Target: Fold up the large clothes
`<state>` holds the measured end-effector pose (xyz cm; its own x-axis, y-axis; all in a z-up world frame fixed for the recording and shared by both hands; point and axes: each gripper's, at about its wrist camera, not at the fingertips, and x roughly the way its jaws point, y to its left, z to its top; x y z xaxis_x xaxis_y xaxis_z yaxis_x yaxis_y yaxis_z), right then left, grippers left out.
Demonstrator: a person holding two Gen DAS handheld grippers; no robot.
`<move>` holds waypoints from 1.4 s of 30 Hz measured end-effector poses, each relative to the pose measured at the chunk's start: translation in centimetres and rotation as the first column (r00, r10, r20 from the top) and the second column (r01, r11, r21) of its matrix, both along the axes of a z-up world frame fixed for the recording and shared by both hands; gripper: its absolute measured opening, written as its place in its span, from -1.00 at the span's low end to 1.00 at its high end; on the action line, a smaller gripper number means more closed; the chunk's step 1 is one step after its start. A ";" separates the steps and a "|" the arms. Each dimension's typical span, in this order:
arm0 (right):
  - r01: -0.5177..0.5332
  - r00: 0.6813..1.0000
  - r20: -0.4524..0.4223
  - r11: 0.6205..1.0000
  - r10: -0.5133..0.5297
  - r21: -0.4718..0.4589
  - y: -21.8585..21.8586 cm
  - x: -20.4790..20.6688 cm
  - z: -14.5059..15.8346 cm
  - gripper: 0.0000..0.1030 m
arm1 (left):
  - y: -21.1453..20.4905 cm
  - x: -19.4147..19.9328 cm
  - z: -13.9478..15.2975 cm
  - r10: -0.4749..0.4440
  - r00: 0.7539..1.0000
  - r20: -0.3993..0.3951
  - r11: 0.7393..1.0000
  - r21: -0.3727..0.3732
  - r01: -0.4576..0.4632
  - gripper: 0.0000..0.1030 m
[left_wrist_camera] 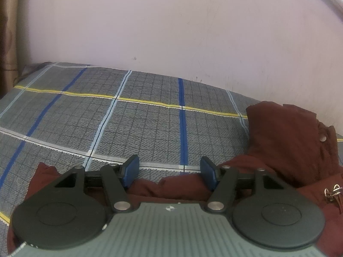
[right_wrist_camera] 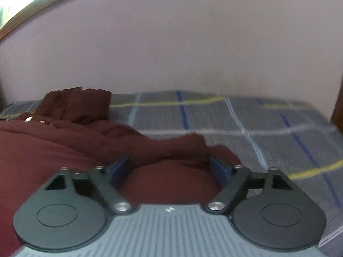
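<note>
While its two blue rubbery pads stand apart with nothing pinched, the left gripper hovers just above one puffy maroon jacket. Likewise released, the right gripper straddles a fold. Beneath lies one woven grey plaid bedsheet.

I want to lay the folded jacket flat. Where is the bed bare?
Bare bedspread lies between the jacket and the wall in the left view, and right of the jacket in the right view. The near side is crowded with jacket.
</note>
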<state>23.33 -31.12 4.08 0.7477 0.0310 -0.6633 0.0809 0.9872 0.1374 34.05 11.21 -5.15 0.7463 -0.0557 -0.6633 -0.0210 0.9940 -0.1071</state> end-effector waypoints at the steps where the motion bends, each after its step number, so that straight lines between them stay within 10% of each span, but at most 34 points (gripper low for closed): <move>1: 0.006 1.000 -0.012 1.000 -0.006 0.020 -0.1 -0.4 0.0 0.74 | 0.0 0.0 0.0 0.002 1.000 0.000 1.000 -0.001 -0.002 0.25; 26: 0.005 0.999 -0.043 0.997 -0.001 0.079 -0.8 0.2 -0.5 0.89 | -0.6 -1.1 1.8 0.036 0.999 -0.015 0.994 0.108 -0.034 0.44; 42: 0.027 0.975 0.216 0.994 -0.050 0.109 -0.7 -5.2 4.8 0.94 | -1.6 -8.6 9.3 -0.046 0.990 0.132 0.984 0.178 0.022 0.53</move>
